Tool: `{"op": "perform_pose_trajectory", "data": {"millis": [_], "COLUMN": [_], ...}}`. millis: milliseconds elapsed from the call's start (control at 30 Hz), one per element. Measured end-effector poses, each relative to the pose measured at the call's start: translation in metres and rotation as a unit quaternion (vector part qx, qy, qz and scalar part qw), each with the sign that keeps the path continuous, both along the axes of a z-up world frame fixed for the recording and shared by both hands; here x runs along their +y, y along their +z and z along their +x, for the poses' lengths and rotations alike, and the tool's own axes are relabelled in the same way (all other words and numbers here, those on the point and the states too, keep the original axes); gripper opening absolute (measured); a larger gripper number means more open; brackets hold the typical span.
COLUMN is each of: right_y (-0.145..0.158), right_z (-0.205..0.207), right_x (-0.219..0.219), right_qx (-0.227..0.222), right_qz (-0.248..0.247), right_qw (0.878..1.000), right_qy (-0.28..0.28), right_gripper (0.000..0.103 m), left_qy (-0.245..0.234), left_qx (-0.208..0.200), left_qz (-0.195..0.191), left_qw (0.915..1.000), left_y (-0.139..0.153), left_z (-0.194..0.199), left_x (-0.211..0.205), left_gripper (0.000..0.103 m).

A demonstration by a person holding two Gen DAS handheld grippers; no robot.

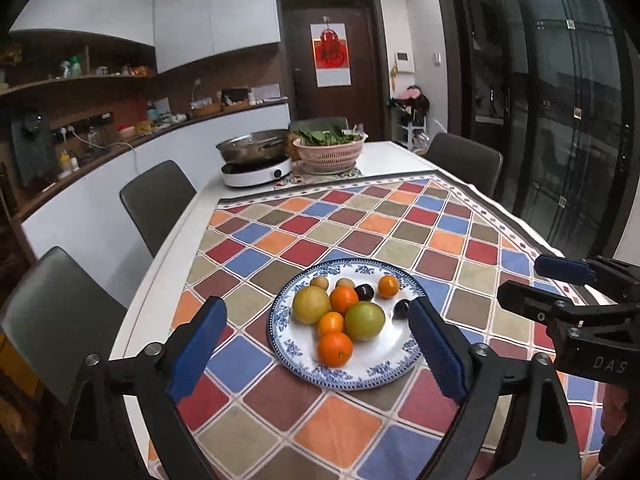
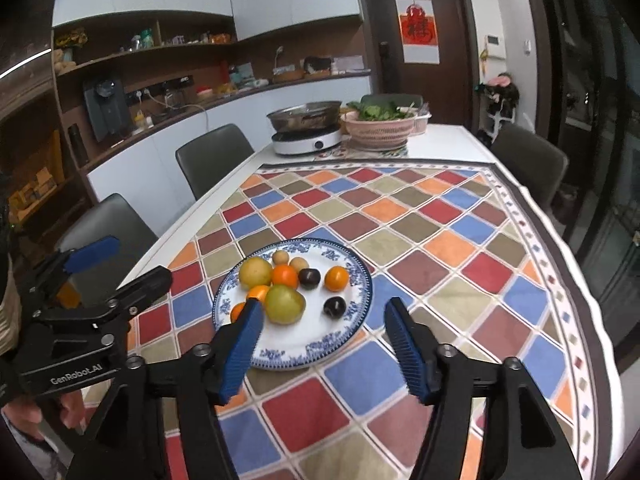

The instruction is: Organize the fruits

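Note:
A blue-patterned white plate sits on the checked tablecloth and holds several fruits: a yellow one, a green one, oranges, two dark plums and two small tan fruits. My left gripper is open and empty, hovering just in front of the plate. My right gripper is open and empty, over the plate's near right side. Each gripper shows in the other's view: the right gripper, the left gripper.
At the table's far end stand an induction cooker with a steel pot and a pink basket of greens. Grey chairs line the left side, one on the right. Table edge runs close on the right.

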State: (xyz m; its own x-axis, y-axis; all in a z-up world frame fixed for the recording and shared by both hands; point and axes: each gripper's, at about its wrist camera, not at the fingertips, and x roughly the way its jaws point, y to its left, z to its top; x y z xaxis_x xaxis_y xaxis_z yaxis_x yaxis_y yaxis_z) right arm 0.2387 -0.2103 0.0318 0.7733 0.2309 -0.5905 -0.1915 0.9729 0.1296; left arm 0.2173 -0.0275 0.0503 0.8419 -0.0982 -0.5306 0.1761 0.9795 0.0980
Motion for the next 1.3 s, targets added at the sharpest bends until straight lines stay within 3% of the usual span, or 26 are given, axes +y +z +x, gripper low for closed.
{"op": "perform_pose_trajectory", "data": {"millis": [300, 767, 1300], "right_y": [0.015, 0.022, 0.012], "right_z": [-0.058, -0.117, -0.153], "right_x": [-0.007, 0.000, 0.001], "right_qx": [-0.032, -0.054, -0.045], "right_qz": [-0.011, -0.036, -0.018], "right_qw": [0.999, 0.998, 0.999], "right_qy": [-0.015, -0.013, -0.003], "right_gripper": [0.073, 0.073, 0.073], "left_qy": [0.019, 0.032, 0.041], "left_qx": [-0.006, -0.004, -0.014], "left_qz": [-0.015, -0.039, -0.039], "left_qw": [0.9997, 0.9987, 0.9983], "left_y": [0.009, 0.003, 0.003], "left_z": [-0.052, -0.108, -0.149], "left_x": [0.000, 0.009, 0.011], "left_gripper": [0.103, 0.103, 0.103]}}
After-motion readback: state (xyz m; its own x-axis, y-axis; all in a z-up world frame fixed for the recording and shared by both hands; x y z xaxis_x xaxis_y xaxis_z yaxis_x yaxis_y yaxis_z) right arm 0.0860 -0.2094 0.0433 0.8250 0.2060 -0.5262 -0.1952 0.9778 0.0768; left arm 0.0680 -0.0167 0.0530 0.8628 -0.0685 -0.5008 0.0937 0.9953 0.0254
